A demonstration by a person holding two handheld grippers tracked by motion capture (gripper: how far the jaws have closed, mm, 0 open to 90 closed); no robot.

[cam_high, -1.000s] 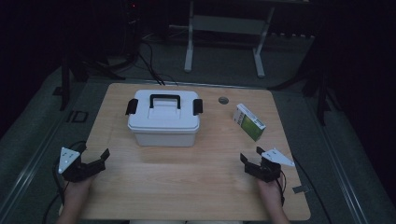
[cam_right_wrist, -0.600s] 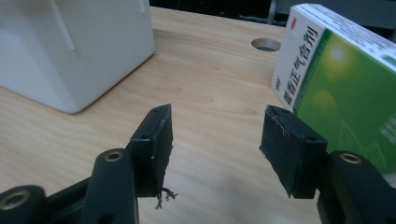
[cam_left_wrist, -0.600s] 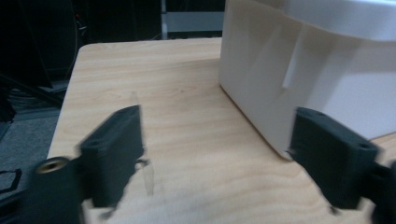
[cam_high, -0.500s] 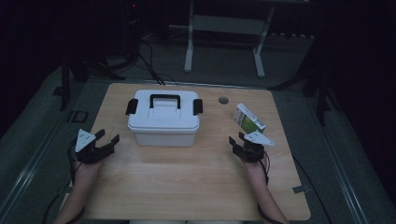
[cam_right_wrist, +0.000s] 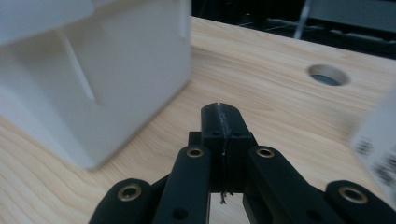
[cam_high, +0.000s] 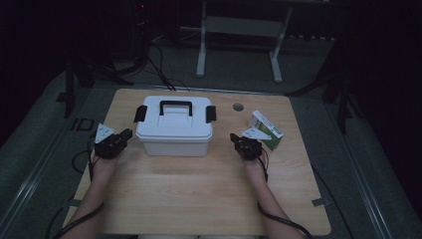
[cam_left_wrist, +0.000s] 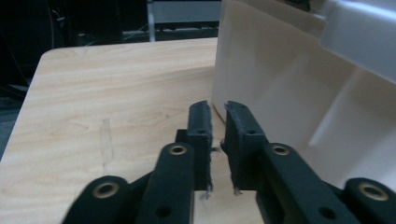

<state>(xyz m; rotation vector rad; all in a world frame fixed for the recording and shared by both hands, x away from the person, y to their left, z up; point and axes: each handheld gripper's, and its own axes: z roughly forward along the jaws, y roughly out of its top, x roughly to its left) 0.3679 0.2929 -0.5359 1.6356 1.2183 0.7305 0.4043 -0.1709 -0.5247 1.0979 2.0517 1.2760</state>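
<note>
White storage box sat on the desk, toward the far side and a little left of centre; lid on, black handle lying flat on the lid, black latches at both ends. A small green-and-white carton lay at the box's 3 o'clock, near the desk's right part. A round hole in the desk sat at the box's 2 o'clock.

Left gripper stood just beside the box's left end, at its 9 o'clock, not touching so far as the high view showed. Its jaws had just been closing; in the left gripper view they stood nearly together with a narrow slit between them and nothing in it. The box wall rose close at the right of that view.

Right gripper stood near the box's right end, at its 3 o'clock, between box and carton. Its jaws had likewise just been closing and were fully together, pads meeting, empty.

Judgement: approach step, both hands flanking the box, nothing yet gripped. The closed jaws suggested a push or a flick at the end latches rather than a grasp. Next move called for bringing each tip up to the latch on its side; the right one should keep off the carton.
</note>
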